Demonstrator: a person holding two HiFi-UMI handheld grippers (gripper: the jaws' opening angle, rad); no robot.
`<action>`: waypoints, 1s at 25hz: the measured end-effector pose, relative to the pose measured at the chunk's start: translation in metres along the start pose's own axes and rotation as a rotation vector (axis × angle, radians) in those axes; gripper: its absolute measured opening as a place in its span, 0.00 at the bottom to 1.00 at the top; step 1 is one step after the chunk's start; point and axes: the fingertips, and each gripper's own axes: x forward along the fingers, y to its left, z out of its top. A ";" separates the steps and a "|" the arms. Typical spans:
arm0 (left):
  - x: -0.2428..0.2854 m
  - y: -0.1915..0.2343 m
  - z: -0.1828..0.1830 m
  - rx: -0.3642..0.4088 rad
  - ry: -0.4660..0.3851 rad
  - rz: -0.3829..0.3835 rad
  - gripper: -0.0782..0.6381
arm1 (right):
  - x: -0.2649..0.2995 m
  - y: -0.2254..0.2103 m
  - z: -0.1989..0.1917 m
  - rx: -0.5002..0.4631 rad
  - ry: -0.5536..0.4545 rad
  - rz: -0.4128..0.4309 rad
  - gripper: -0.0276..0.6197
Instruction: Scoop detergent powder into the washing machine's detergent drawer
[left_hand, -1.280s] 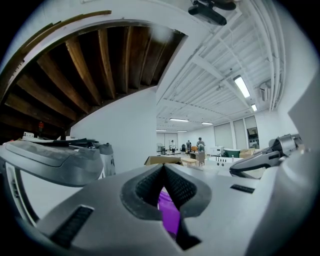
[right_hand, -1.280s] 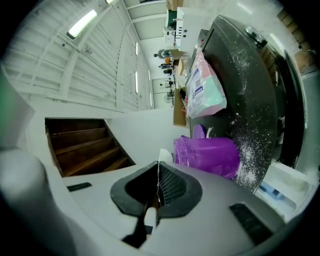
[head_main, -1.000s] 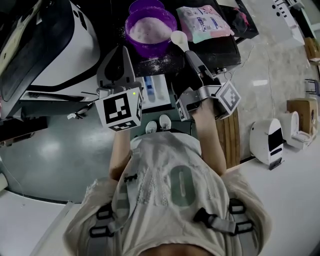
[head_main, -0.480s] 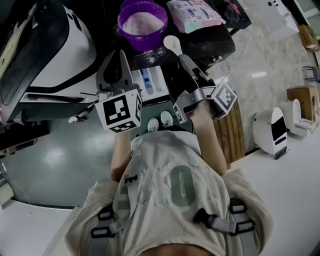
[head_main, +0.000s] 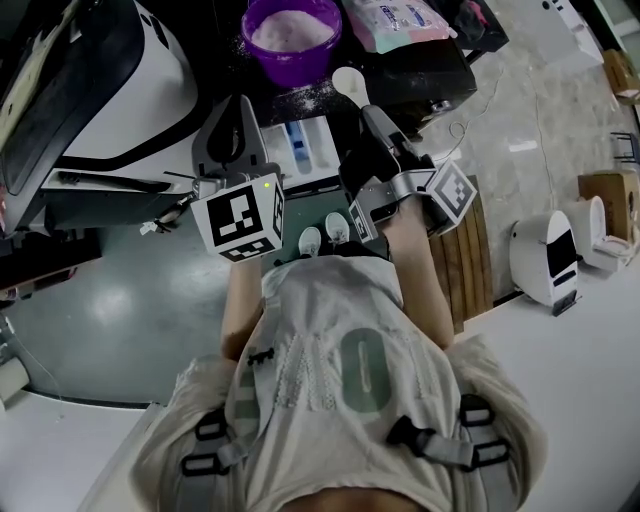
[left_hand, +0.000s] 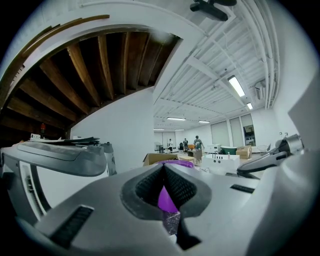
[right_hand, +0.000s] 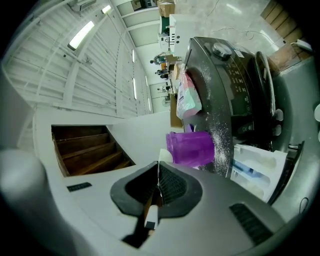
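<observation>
A purple bowl (head_main: 295, 35) (right_hand: 190, 147) full of pale powder stands on the dark washer top. My right gripper (head_main: 366, 108) (right_hand: 158, 172) is shut on the handle of a white scoop (head_main: 348, 80) (right_hand: 151, 212). The scoop's cup hangs just right of the bowl and beyond the open white detergent drawer (head_main: 300, 150) (right_hand: 257, 165). I cannot tell whether powder is in the cup. My left gripper (head_main: 238, 120) (left_hand: 164, 167) is shut on nothing, left of the drawer, with purple showing through the gap below its tips.
A pink and teal detergent bag (head_main: 400, 20) (right_hand: 189, 100) lies right of the bowl. Spilled powder (head_main: 312, 100) dusts the washer top. A large white appliance (head_main: 110, 90) stands at the left, wooden slats (head_main: 465, 260) and a small white device (head_main: 545, 265) at the right.
The scoop has drawn back from the bowl's rim toward the drawer, in my right gripper. The left gripper has kept its place beside the drawer.
</observation>
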 end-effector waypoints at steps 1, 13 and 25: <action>-0.001 0.001 0.000 0.002 0.001 0.002 0.14 | -0.001 -0.001 -0.001 0.004 0.000 -0.001 0.06; -0.003 -0.003 -0.008 0.003 0.021 0.007 0.14 | -0.004 -0.004 -0.006 -0.098 0.054 -0.042 0.06; -0.008 0.006 -0.036 -0.012 0.088 0.062 0.14 | -0.013 -0.080 -0.002 -0.399 0.220 -0.261 0.06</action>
